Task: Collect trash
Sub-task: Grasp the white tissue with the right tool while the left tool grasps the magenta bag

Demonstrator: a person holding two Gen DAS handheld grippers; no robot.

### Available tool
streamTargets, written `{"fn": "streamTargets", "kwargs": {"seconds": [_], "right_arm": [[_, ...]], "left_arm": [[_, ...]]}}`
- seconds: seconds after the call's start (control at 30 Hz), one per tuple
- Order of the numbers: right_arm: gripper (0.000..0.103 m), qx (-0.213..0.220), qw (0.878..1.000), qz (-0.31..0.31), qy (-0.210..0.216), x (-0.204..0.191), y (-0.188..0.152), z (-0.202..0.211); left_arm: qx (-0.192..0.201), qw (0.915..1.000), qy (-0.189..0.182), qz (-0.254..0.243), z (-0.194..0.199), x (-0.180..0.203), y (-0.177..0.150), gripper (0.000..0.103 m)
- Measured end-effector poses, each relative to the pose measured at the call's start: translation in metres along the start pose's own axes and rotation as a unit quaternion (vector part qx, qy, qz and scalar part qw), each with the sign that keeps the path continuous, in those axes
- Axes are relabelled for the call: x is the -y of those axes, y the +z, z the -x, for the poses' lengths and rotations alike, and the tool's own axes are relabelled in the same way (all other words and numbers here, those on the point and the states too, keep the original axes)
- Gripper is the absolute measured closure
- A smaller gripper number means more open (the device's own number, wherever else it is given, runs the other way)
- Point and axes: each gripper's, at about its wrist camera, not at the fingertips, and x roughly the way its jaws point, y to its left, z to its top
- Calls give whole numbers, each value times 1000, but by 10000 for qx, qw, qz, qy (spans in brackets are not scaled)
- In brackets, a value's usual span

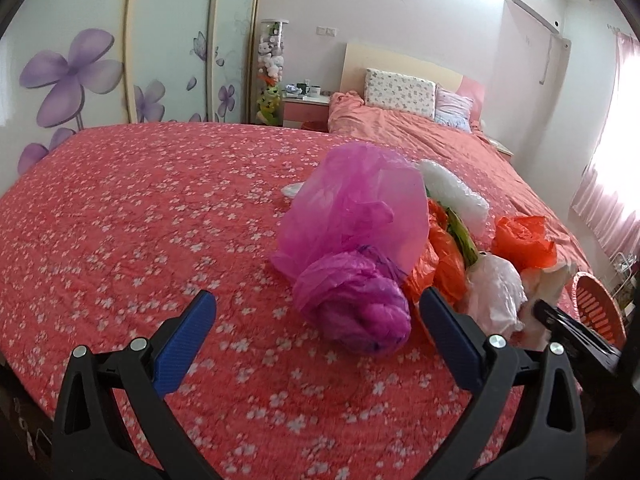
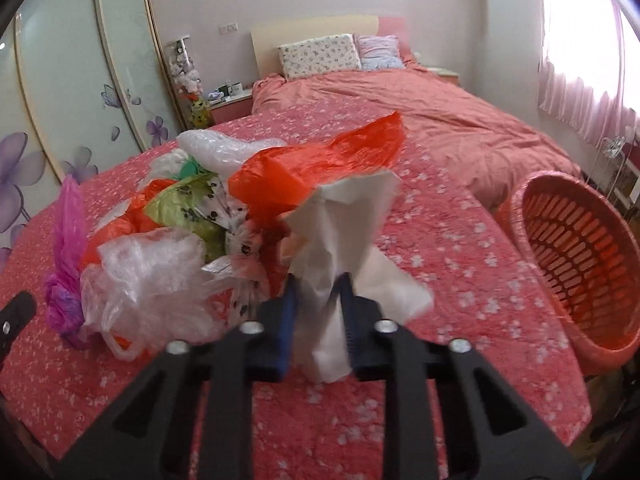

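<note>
A heap of crumpled plastic bags lies on the red flowered bedspread (image 1: 120, 220). In the left wrist view my left gripper (image 1: 316, 300) is open, just in front of a purple bag (image 1: 356, 220), its jaws either side of the bag's knotted end. Orange bags (image 1: 440, 256) and a clear bag (image 1: 496, 292) lie to its right. In the right wrist view my right gripper (image 2: 318, 284) is shut on a white crumpled paper (image 2: 344, 224), with an orange bag (image 2: 320, 164) lifted behind it. An orange slatted basket (image 2: 576, 248) stands at the right.
The bed runs back to pillows (image 2: 320, 54) and a headboard. A wardrobe with purple flowers (image 1: 72, 72) stands left. A nightstand (image 1: 306, 108) with cups is by the bed head. A curtained window (image 2: 588, 64) is on the right. The right gripper's body (image 1: 576, 328) shows beside the basket (image 1: 600, 304).
</note>
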Motion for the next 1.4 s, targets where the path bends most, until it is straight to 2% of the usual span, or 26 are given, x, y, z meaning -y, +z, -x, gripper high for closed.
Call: {"fn": "streamTargets", "kwargs": {"seconds": [0.1,0.2,0.27,0.33,0.5,0.53,0.57,0.9,1.1,1.27,1.33,1.4], "right_arm": [[90,115,9999,-89,21,11,-5,11],[90,170,9997,-159,4,21,-9,18],[90,199,9996,-207,-13,27,-11,24],[90,238,9995,-211,-32,31,-10,28],[90,391,9991,-183,-20,35,-10,41],[90,406,9990,-185,-8,36,-10,43],[90,424,9989,-193,5,37,-10,45],[90,493,9986,-190,16,40,-12,58],[90,685,9975,-191,45,42,-5,73],[90,813,9965,-193,71,45,1,83],[90,821,9964,-184,69,46,1,83],[90,777,9968,-189,79,46,1,83]], "left_arm": [[-120,9999,11,-111,-12,4,2,8],[-384,9992,-39,-126,-25,5,1,21],[-590,9979,-271,9,-32,1,-1,39],[-669,9968,-435,98,-32,-2,-2,51],[-464,9972,-593,-5,-18,-5,0,81],[-411,9975,-565,-43,-15,-7,0,94],[-385,9975,-582,-60,-13,-8,1,96],[-156,9982,-567,-95,-4,-13,12,97],[314,9972,-633,-244,24,-10,29,97],[530,9948,-831,-242,37,-2,39,97],[513,9949,-818,-301,34,-1,38,97],[331,9958,-761,-396,21,2,30,97]]}}
